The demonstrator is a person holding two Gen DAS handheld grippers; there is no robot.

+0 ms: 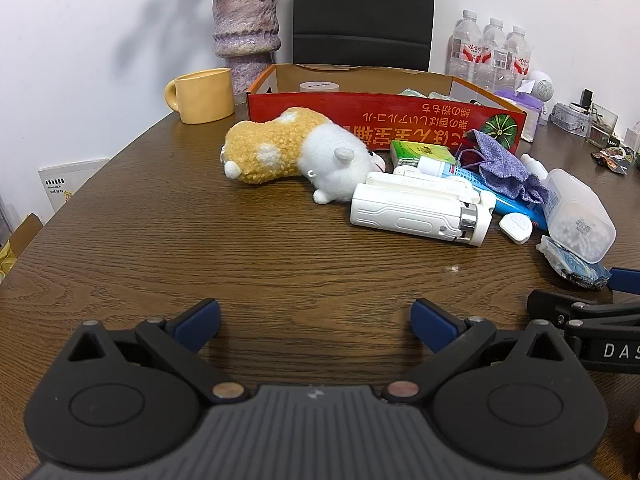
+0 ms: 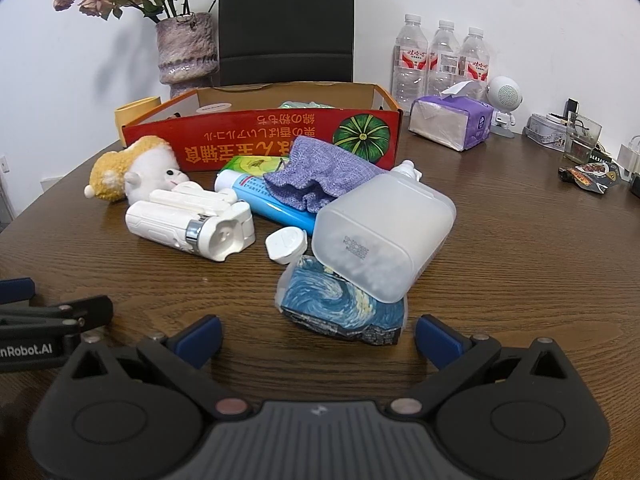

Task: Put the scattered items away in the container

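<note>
A red cardboard box (image 1: 384,120) (image 2: 256,136) stands open at the back of the table. Scattered in front of it are a plush toy (image 1: 296,152) (image 2: 132,172), a white folded device (image 1: 416,212) (image 2: 188,224), a blue tube (image 2: 268,200), a purple cloth (image 1: 504,164) (image 2: 320,176), a frosted plastic jar (image 1: 580,216) (image 2: 380,236) and a blue swirl-print packet (image 2: 340,304) (image 1: 576,264). My left gripper (image 1: 316,326) is open over bare wood. My right gripper (image 2: 318,338) is open just in front of the packet.
A yellow mug (image 1: 204,94) and a purple vase (image 1: 246,36) stand left of the box, with a black chair (image 1: 364,12) behind it. Water bottles (image 2: 440,56), a tissue pack (image 2: 452,120) and small clutter (image 2: 592,172) sit at the right.
</note>
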